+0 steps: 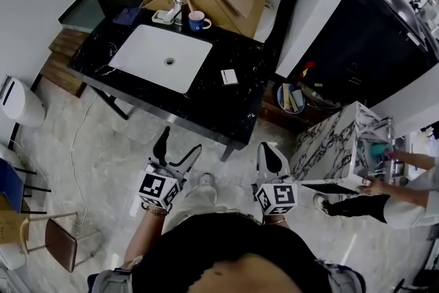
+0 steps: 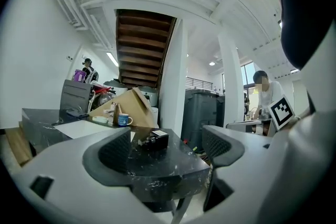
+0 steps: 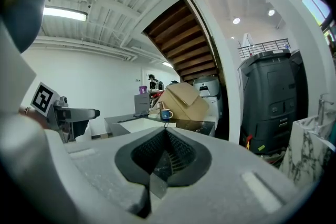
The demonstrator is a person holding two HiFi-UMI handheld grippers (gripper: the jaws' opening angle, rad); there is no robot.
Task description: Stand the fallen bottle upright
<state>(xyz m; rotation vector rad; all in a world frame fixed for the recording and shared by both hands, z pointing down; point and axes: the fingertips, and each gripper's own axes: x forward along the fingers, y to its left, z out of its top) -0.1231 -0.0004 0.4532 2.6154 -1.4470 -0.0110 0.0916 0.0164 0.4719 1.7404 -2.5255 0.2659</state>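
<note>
**No fallen bottle in sight; both tools short of the table**

No lying bottle can be picked out. The likeliest spot is the clutter behind the sink (image 1: 147, 55) on the black table (image 1: 206, 106), where a slim thing (image 1: 178, 5) stands beside a blue mug (image 1: 199, 22). A small bottle should be light, stiff and slick, best taken at mid-body. The left tool (image 2: 168, 147) has its jaws apart and empty; the right tool (image 3: 165, 136) has them pressed together. The head view gives the layout from above. Only the left gripper view shows a dark box (image 2: 155, 140) side-on at the near corner.
</note>
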